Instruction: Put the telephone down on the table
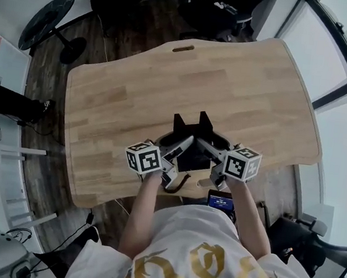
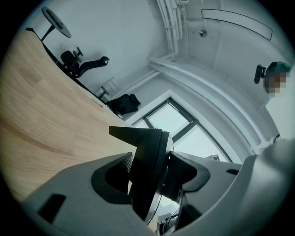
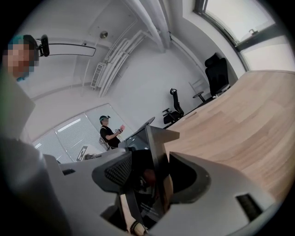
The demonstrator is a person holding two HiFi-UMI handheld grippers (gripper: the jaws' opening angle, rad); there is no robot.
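A black telephone [image 1: 193, 159] hangs just above the near edge of the wooden table [image 1: 228, 92], held between both grippers. Its two pointed black ends stick up toward the table's middle. My left gripper [image 1: 184, 145] grips it from the left and my right gripper [image 1: 204, 145] from the right. In the left gripper view the jaws [image 2: 150, 162] press on both faces of the dark slab [image 2: 145, 184]. In the right gripper view the jaws [image 3: 154, 171] are likewise shut on the telephone's thin panel [image 3: 154, 147]. A dark cord [image 1: 178, 182] dangles below it.
The table has a cable slot [image 1: 184, 48] at its far edge. Black office chairs [image 1: 207, 8] stand beyond it, and a round black stand [image 1: 48, 12] is at the far left. A small lit device [image 1: 220, 202] sits at my chest. Another person [image 3: 108, 131] stands far off.
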